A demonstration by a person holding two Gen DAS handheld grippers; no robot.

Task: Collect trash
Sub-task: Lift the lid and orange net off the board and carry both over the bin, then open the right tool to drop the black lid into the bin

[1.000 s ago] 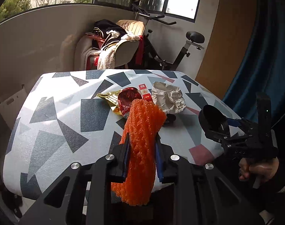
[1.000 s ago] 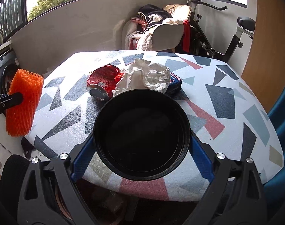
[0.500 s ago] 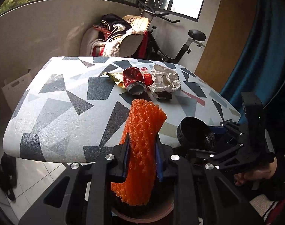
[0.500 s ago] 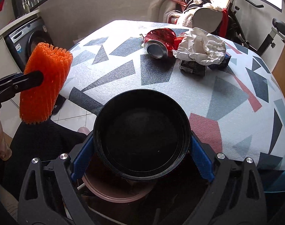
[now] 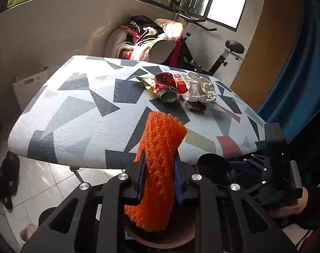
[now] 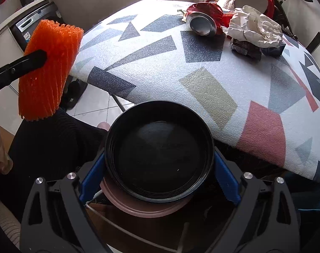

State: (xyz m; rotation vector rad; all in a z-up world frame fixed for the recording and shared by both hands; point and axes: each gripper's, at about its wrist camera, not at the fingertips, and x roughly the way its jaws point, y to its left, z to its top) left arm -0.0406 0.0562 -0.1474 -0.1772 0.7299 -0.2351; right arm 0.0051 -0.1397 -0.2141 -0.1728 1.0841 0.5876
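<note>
My left gripper (image 5: 158,168) is shut on an orange foam net (image 5: 160,164), held off the near edge of the patterned table (image 5: 75,113), above a brown bin rim (image 5: 160,240). The net also shows in the right wrist view (image 6: 48,69). My right gripper (image 6: 158,168) is shut on a round black plastic bowl (image 6: 160,160), held over the same pinkish-brown bin rim (image 6: 147,208). That bowl shows in the left wrist view (image 5: 216,169). On the table lie a crushed red can (image 5: 166,86), crumpled white paper (image 5: 200,88), a gold wrapper (image 5: 145,82) and a small dark packet (image 6: 246,49).
A red carton (image 5: 180,84) lies beside the can. A chair piled with clothes (image 5: 151,40) and an exercise bike (image 5: 214,48) stand behind the table. A blue curtain (image 5: 296,73) hangs on the right. A washing machine (image 6: 31,25) stands at the left.
Both grippers have pulled back from the table and dropped lower with their loads. The bin rim now sits under both the net and the bowl.
</note>
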